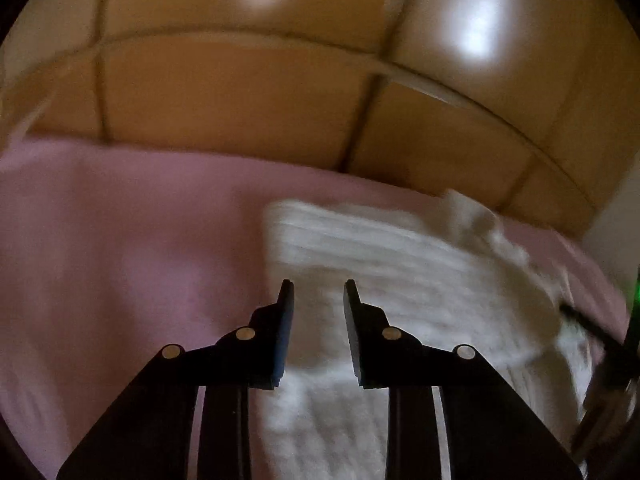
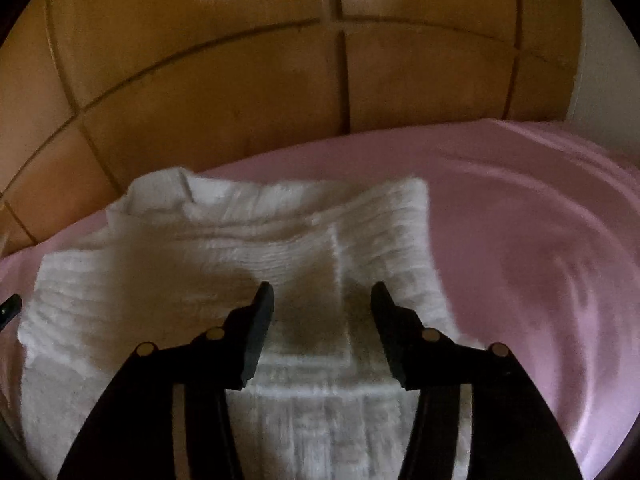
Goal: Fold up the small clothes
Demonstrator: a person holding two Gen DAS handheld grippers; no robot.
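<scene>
White ribbed garment (image 2: 240,240), partly folded, lying on pink sheet (image 2: 540,220), near the sheet's edge by the wooden cabinet doors (image 2: 240,80). Left gripper (image 1: 319,288): jaws slightly apart, nothing between, above garment. Right gripper (image 2: 322,292): jaws apart, empty, over garment's folded flap.
</scene>
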